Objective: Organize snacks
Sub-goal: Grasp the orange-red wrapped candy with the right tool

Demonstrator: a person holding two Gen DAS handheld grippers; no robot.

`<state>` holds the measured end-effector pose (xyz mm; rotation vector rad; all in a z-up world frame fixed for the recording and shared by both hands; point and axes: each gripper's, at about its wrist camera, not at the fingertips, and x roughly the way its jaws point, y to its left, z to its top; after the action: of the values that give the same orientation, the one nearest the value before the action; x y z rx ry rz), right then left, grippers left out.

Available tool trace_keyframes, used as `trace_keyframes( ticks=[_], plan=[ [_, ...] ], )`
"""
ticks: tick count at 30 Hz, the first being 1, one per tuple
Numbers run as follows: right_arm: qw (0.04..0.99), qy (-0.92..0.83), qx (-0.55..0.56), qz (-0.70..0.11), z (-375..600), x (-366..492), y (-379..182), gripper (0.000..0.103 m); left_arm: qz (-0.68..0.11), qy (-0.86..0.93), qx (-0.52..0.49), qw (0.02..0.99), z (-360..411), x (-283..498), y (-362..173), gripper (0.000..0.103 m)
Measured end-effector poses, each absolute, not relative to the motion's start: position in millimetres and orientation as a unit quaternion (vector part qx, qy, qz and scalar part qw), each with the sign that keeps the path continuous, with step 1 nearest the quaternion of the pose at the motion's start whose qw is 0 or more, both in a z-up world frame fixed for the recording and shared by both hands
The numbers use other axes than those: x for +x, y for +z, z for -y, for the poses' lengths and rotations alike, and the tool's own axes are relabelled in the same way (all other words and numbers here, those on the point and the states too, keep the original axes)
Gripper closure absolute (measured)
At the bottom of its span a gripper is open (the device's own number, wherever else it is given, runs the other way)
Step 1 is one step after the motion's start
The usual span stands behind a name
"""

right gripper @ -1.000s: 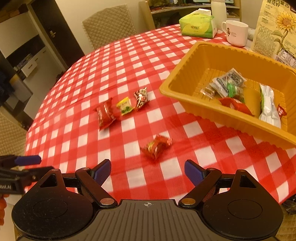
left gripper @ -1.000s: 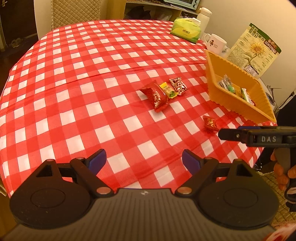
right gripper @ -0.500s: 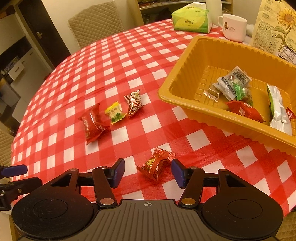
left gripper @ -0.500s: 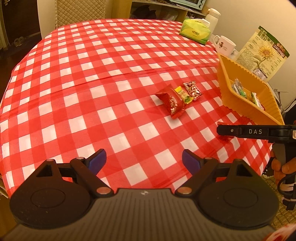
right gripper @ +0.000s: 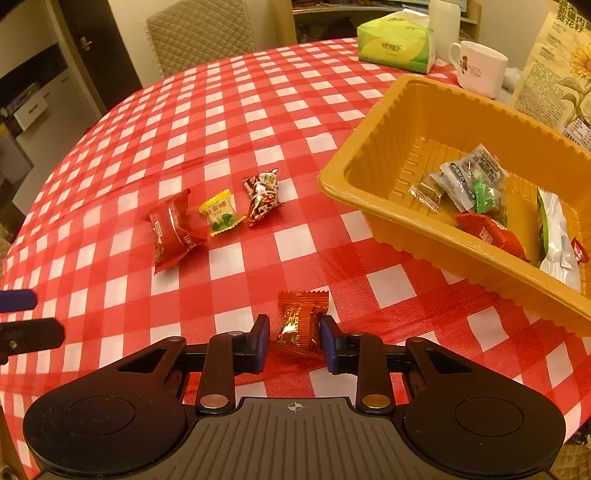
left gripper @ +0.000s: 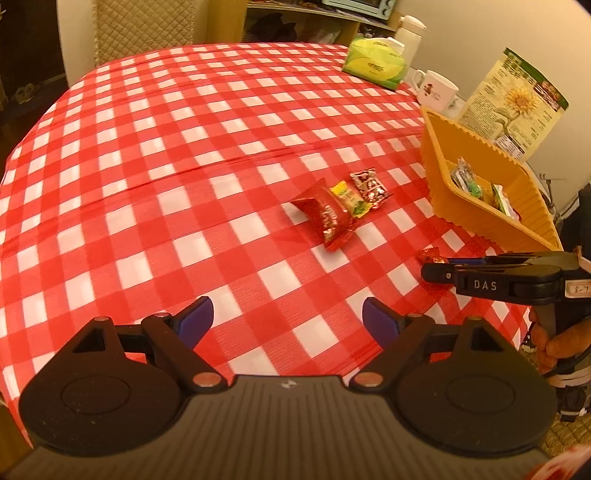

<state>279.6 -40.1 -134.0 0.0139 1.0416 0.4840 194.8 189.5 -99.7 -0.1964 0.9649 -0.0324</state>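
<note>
My right gripper point(right gripper: 294, 341) straddles a small orange-red candy point(right gripper: 300, 325) on the checked tablecloth; its jaws are narrowed close to the wrapper's sides, with a small gap on each side. It also shows in the left wrist view point(left gripper: 439, 271), with the candy point(left gripper: 430, 254) at its tip. Farther back lie a red snack pack point(right gripper: 170, 229), a yellow-green candy point(right gripper: 220, 216) and a red-white candy point(right gripper: 263, 195). The orange tray point(right gripper: 373, 221) at right holds several snacks. My left gripper point(left gripper: 287, 319) is open and empty above the near table edge.
A green tissue pack point(right gripper: 395, 40), a white mug point(right gripper: 478, 68) and a sunflower-seed bag point(right gripper: 557, 66) stand behind the tray. A quilted chair point(right gripper: 199, 35) is at the far side. The left gripper's finger point(right gripper: 16, 299) shows at the left edge.
My right gripper moved forward and down over the orange-red candy and its jaws narrowed around it. The left gripper stayed open and shifted slightly.
</note>
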Motion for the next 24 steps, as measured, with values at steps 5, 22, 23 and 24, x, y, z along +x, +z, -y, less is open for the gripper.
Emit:
trace_keyframes(
  ticks=[5,22,23,24],
  plan=[
    [0.838,0.243,0.011,-0.488,48.9,278.1,-129.2,0.081,-0.461,-0.027,-0.084,0.883,-178.0,204.4,-99.9,0.019],
    [0.852,0.244,0.068,-0.458,93.7,268.6,-93.2,0.081,-0.448,-0.040,-0.085,0.889,-151.6,256.9,-101.2,0.041],
    [0.852,0.243,0.071,-0.458,96.1,268.1,-92.3,0.081,-0.446,-0.041,-0.085,0.890,-150.5,259.6,-100.7,0.043],
    [0.853,0.241,0.073,-0.458,98.6,267.3,-91.9,0.081,-0.444,-0.043,-0.083,0.891,-149.1,262.8,-100.3,0.043]
  ],
)
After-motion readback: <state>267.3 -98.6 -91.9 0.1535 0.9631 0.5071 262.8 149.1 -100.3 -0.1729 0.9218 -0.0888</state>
